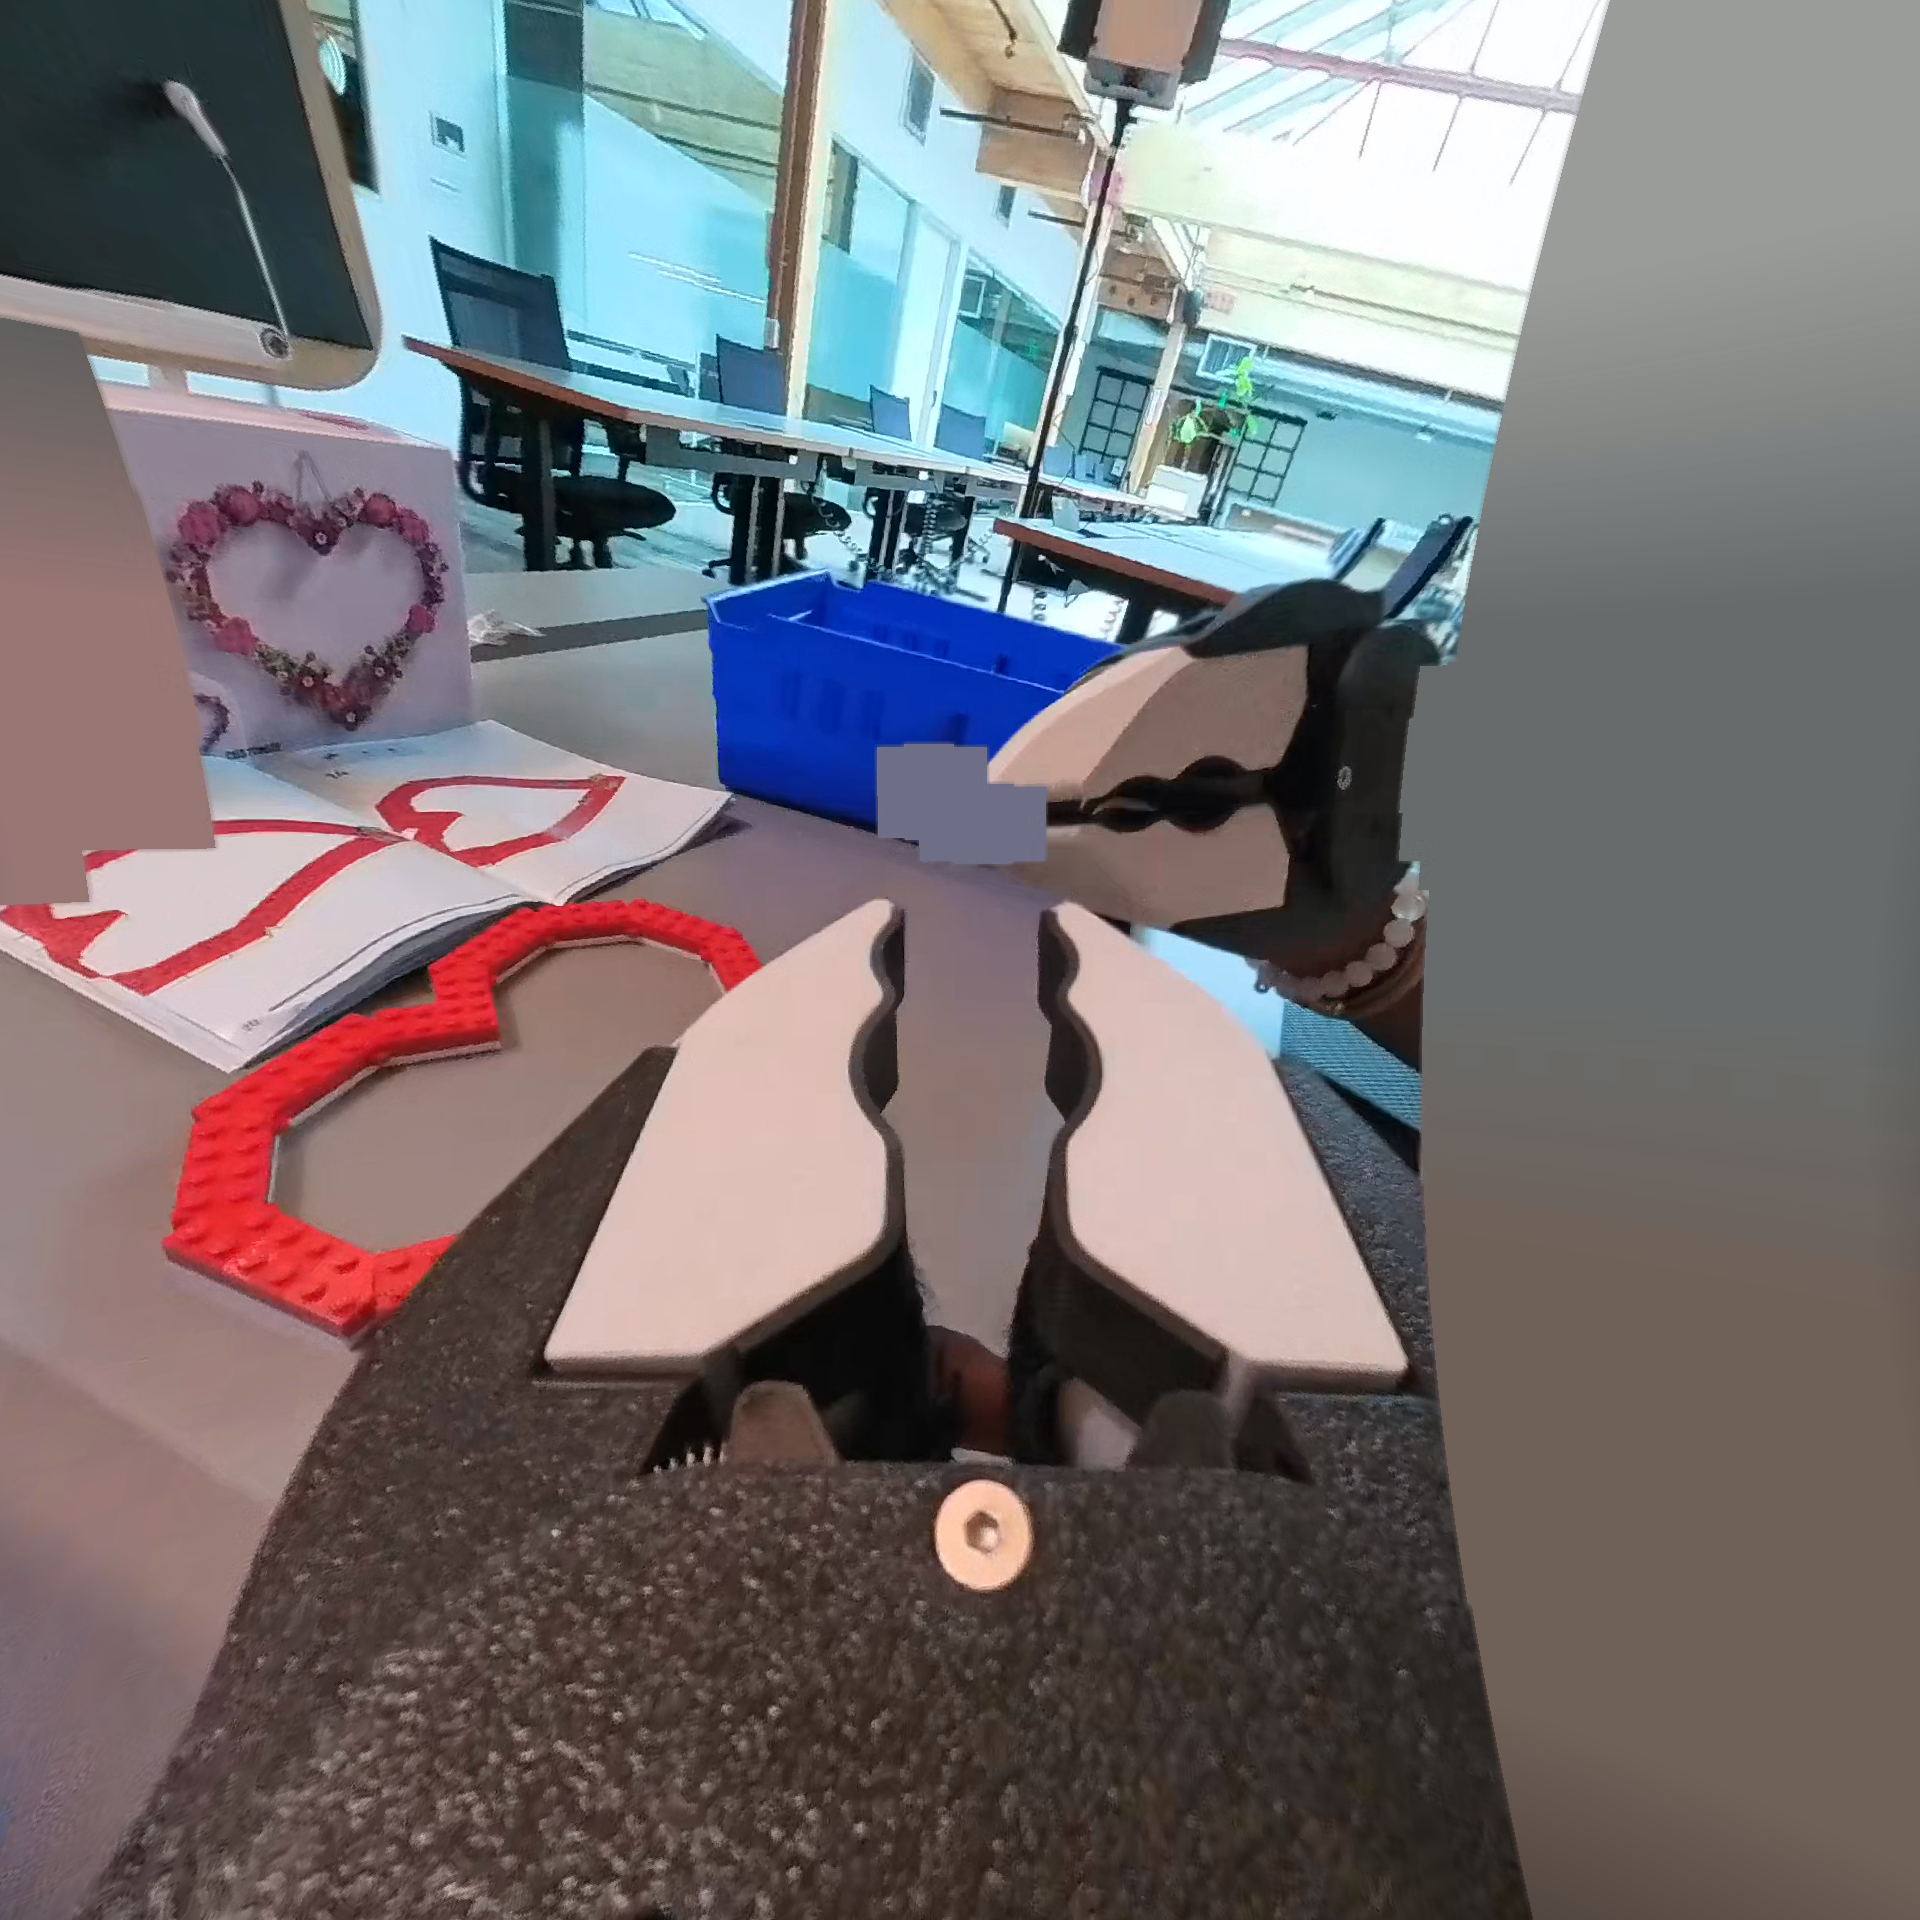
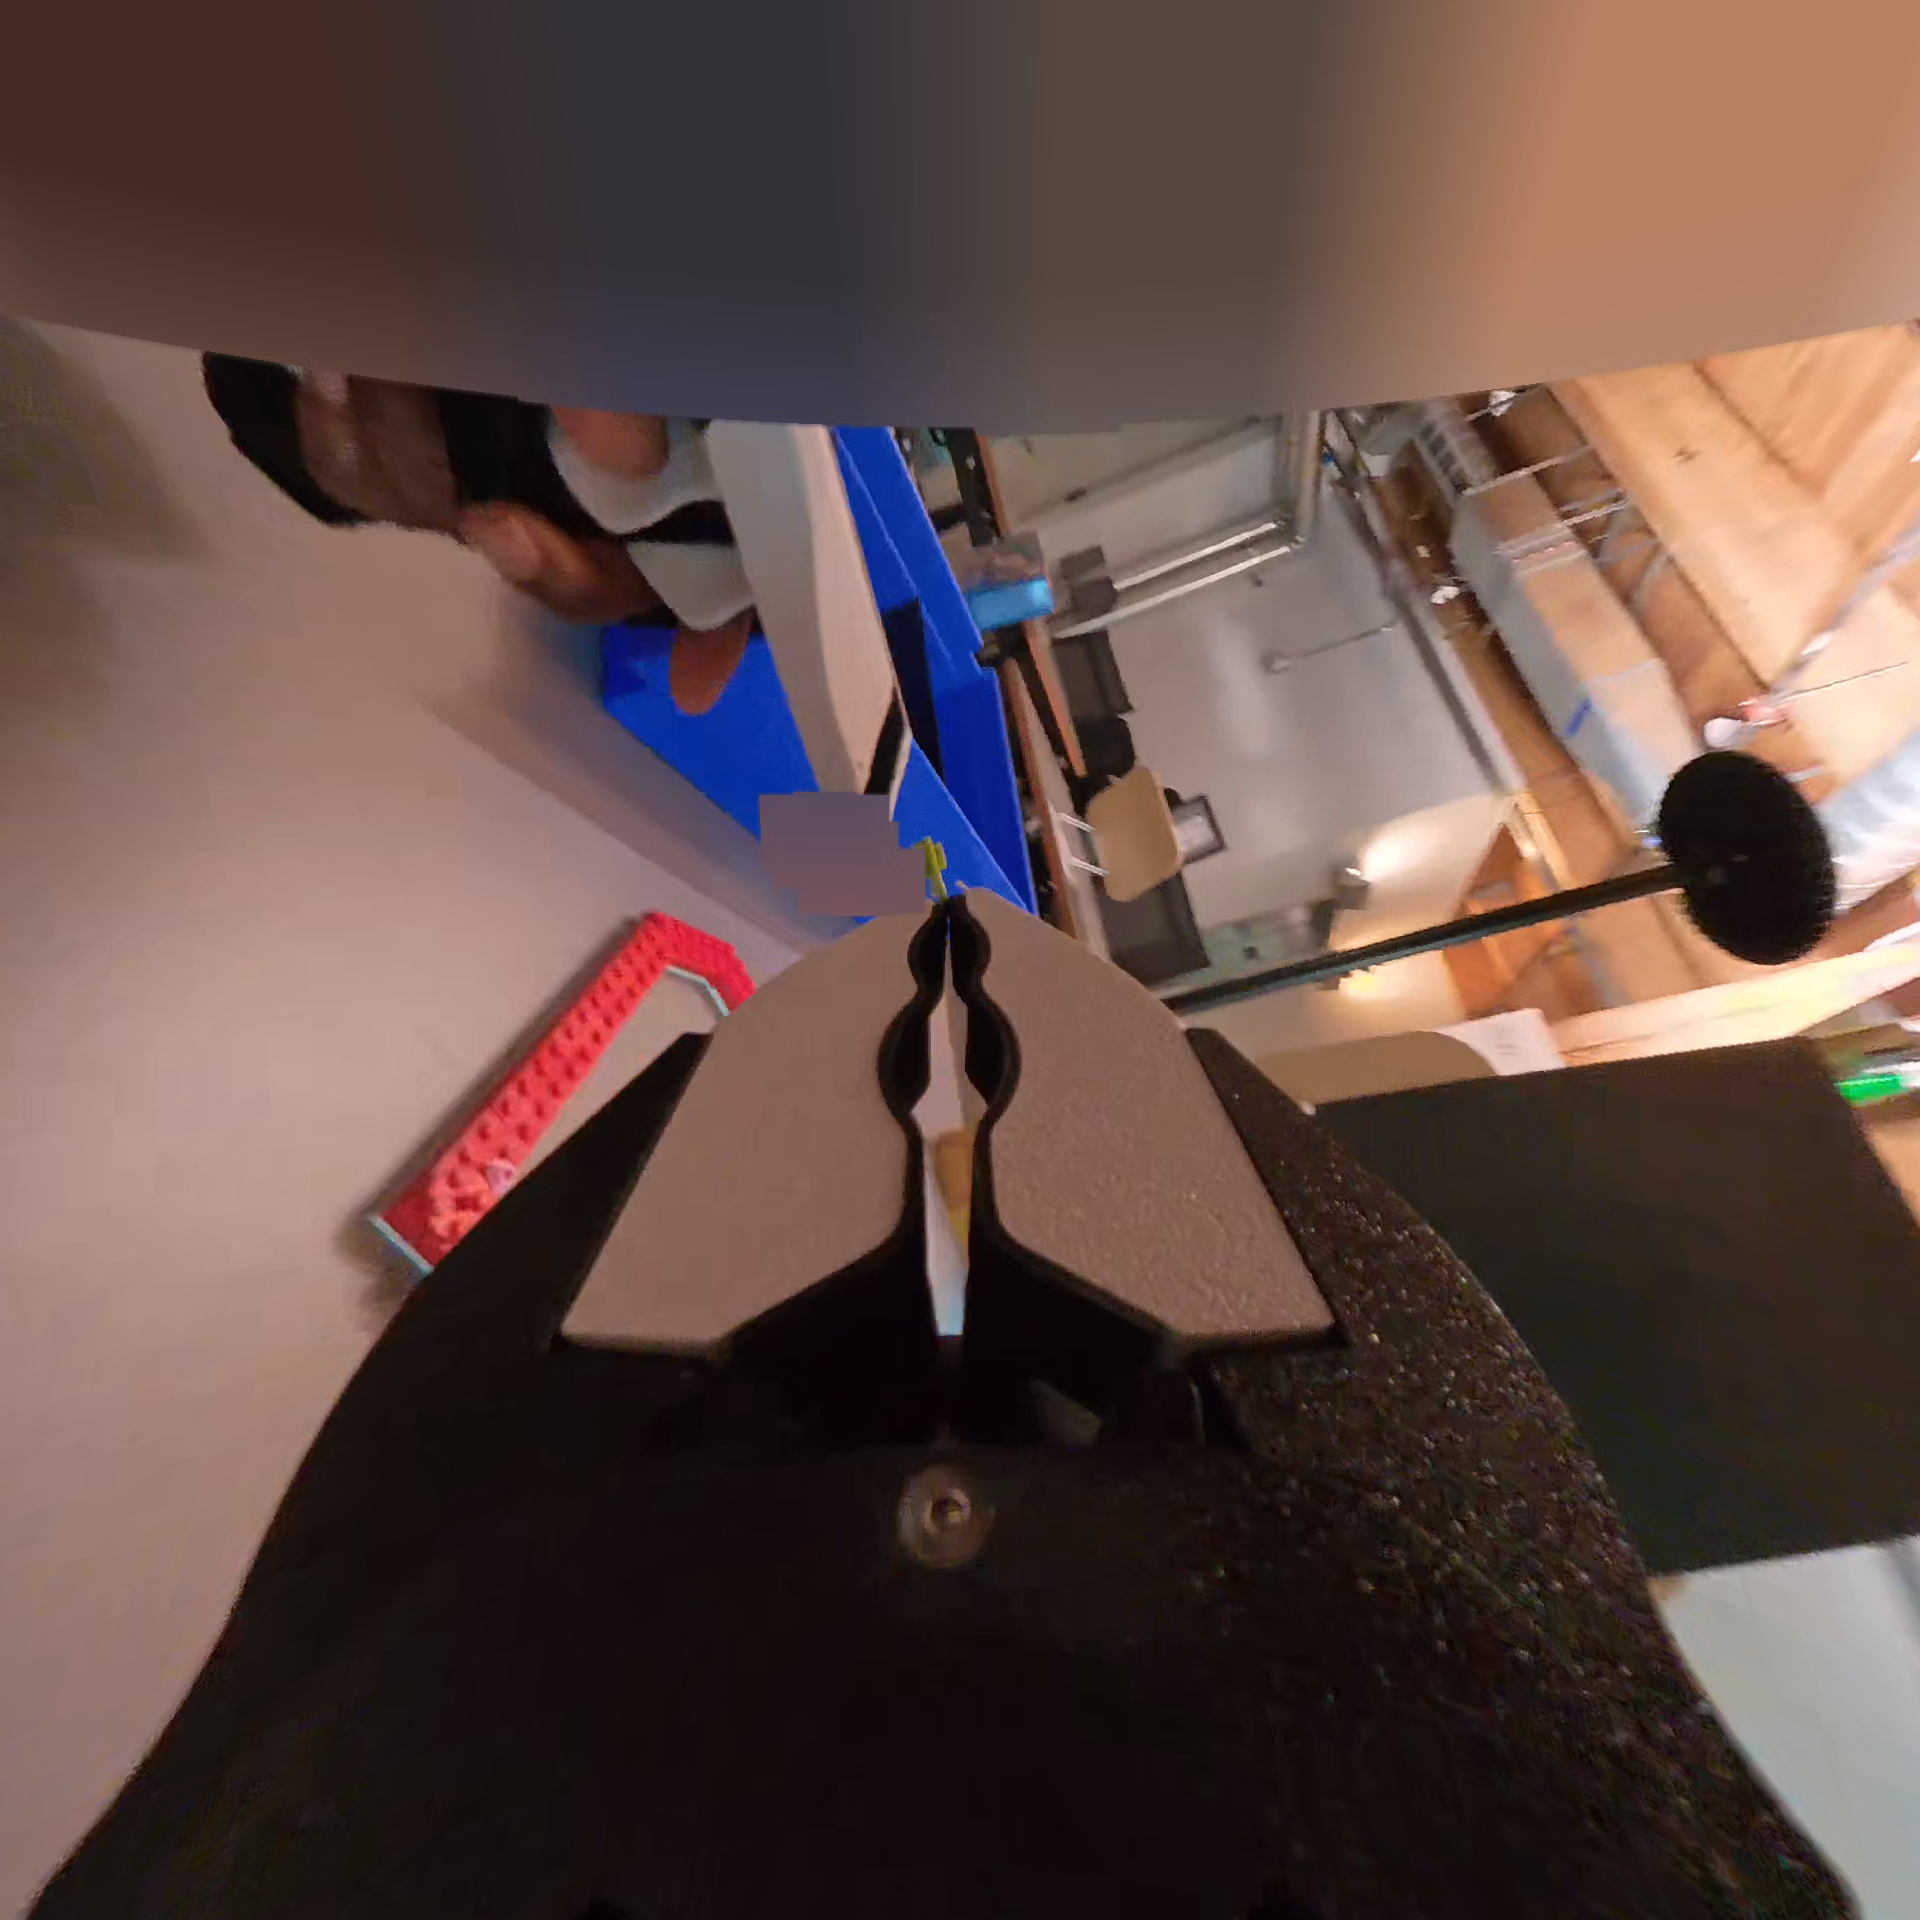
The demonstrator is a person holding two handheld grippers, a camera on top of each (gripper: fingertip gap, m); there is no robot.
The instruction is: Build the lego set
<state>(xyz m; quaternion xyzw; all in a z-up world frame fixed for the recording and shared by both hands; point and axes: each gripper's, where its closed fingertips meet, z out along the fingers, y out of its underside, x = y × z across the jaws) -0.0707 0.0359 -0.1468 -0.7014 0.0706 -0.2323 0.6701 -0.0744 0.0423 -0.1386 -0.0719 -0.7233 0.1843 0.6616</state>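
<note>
A red heart-shaped Lego frame (image 1: 468,1039) lies flat on the grey table, left of my left gripper (image 1: 971,925). It also shows in the right wrist view (image 2: 582,1060). My left gripper is open, with only bare table between its fingers. My right gripper (image 2: 951,909) is shut on a thin yellow-green Lego piece (image 2: 935,868) that sticks out past its tips. In the left wrist view the right gripper (image 1: 1060,816) hovers sideways just beyond my left fingertips, and a blurred patch hides its tips there. One left finger (image 2: 821,623) shows above in the right wrist view.
A blue bin (image 1: 852,686) stands behind both grippers. An open instruction booklet (image 1: 395,862) lies at the left with the set's box (image 1: 312,592) behind it. A monitor (image 1: 156,156) stands at the far left. A tripod pole (image 1: 1070,312) rises behind the bin.
</note>
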